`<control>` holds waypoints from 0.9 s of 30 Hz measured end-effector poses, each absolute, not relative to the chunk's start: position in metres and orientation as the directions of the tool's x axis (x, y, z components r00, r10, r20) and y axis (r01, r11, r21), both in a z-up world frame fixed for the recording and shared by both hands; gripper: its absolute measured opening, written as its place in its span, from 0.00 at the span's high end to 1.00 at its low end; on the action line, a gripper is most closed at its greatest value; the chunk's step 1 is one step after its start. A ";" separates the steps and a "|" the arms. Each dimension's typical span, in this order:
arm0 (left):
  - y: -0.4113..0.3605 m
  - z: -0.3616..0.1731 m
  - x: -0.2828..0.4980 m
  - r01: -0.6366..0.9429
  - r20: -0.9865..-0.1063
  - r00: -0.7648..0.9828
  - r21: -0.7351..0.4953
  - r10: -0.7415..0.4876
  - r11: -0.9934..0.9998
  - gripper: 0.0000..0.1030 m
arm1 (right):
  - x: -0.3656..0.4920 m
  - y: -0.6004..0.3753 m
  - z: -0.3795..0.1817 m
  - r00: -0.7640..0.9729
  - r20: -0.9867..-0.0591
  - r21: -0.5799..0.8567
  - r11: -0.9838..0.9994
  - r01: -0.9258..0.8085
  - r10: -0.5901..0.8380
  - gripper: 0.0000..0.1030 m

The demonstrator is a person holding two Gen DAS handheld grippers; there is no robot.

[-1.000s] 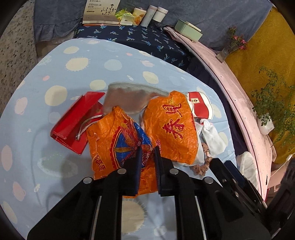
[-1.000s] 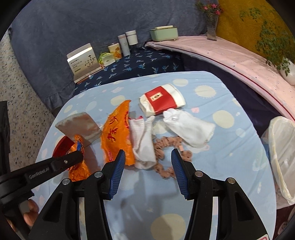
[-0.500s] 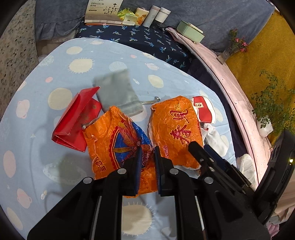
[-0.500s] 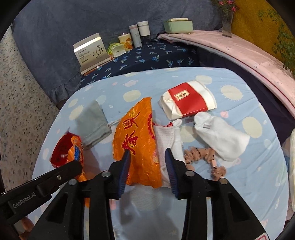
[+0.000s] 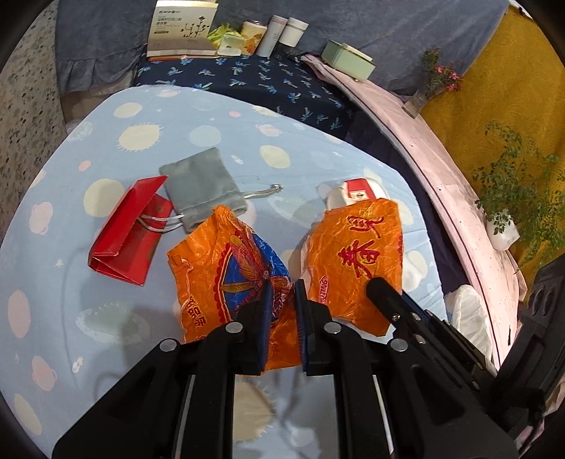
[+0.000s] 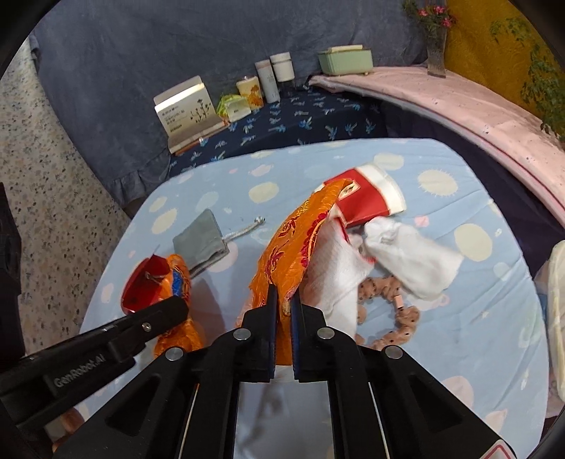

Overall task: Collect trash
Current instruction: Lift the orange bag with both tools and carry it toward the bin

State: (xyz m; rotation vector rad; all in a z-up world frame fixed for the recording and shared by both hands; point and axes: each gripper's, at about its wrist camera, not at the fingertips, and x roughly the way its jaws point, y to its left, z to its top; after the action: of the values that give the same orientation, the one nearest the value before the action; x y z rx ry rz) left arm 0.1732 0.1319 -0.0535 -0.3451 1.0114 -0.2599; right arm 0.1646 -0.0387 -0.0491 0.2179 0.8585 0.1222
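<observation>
My left gripper [image 5: 282, 286] is shut on the near edge of an orange wrapper with a blue dragonfly print [image 5: 226, 268], which lies crumpled on the blue spotted tablecloth [image 5: 106, 317]. To its right, my right gripper [image 6: 282, 294] is shut on the edge of a second orange wrapper with red characters [image 6: 293, 243], and that wrapper stands lifted off the cloth. Behind it lies a red and white paper cup [image 6: 367, 201] on its side. A white plastic bag [image 5: 466, 310] hangs beyond the table's right edge.
A red paper bag [image 5: 130, 233] and a grey drawstring pouch [image 5: 204, 187] lie left of the wrappers. Two white socks [image 6: 413, 257] and a beaded band [image 6: 399, 317] lie to the right. Boxes and jars [image 5: 279, 31] stand on the dark cloth behind.
The right gripper's jaws closed on the red-character wrapper and raised its edge. The grey pouch, blurred and moving earlier, now lies flat farther back. The left gripper kept its hold.
</observation>
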 end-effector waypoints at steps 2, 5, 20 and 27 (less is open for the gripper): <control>0.124 -0.046 0.169 0.070 -0.773 0.514 -0.394 -0.372 0.916 0.88 | 0.158 -0.047 -0.038 0.669 -0.720 0.244 0.970 -0.009 0.187 0.94; 0.110 -0.035 0.162 0.101 -0.763 0.522 -0.389 -0.382 0.916 0.89 | 0.148 -0.063 -0.023 0.696 -0.697 0.251 0.968 0.012 0.172 0.94; 0.005 0.005 0.133 0.313 -0.727 0.510 -0.340 -0.459 0.887 0.89 | 0.091 -0.170 0.011 0.775 -0.630 0.278 0.945 0.170 0.045 0.94; -0.058 0.011 0.120 0.407 -0.723 0.487 -0.309 -0.490 0.860 0.88 | 0.064 -0.229 0.010 0.782 -0.622 0.291 0.919 0.267 -0.030 0.94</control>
State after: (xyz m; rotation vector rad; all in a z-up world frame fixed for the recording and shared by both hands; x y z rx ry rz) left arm 0.1198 -0.0581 0.0109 -0.1008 0.9113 -0.5466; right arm 0.0640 -0.2287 0.0100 0.3793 0.6566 -0.1645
